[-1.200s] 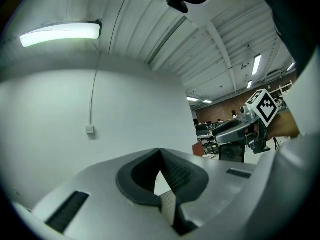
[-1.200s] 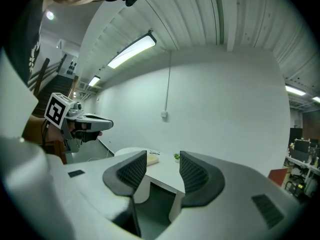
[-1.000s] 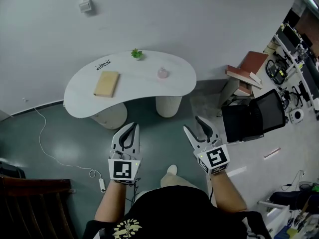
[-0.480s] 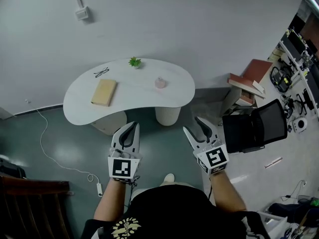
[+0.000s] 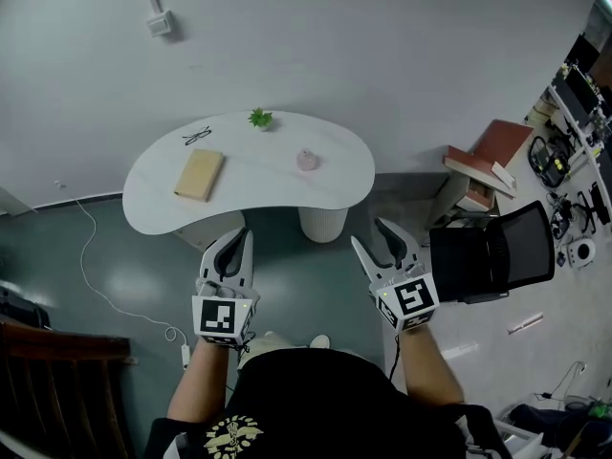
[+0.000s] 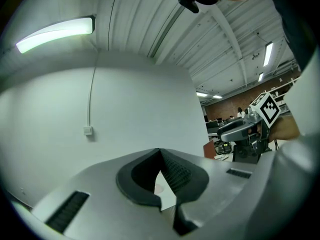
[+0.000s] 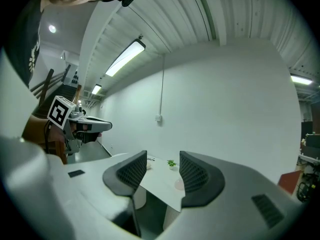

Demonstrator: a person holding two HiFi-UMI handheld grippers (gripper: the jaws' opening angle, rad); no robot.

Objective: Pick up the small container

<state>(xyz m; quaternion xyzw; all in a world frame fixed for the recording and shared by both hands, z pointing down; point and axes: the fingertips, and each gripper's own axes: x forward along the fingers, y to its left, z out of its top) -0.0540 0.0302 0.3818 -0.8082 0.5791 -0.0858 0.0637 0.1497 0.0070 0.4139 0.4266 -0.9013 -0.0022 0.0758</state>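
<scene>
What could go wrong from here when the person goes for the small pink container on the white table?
1. The left gripper has its jaws together, so reaching with it could nudge the small pink container rather than grip it. The right gripper is open.
2. Both grippers are well short of the white table, so a long reach may land off-centre and tip it.

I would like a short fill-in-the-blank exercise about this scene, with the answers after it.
The small pink container stands on the white curved ___. The left gripper is shut, while the right gripper is ___. The black eyeglasses lie close to the flat tan ___.
Missing words: table; open; book.
</scene>
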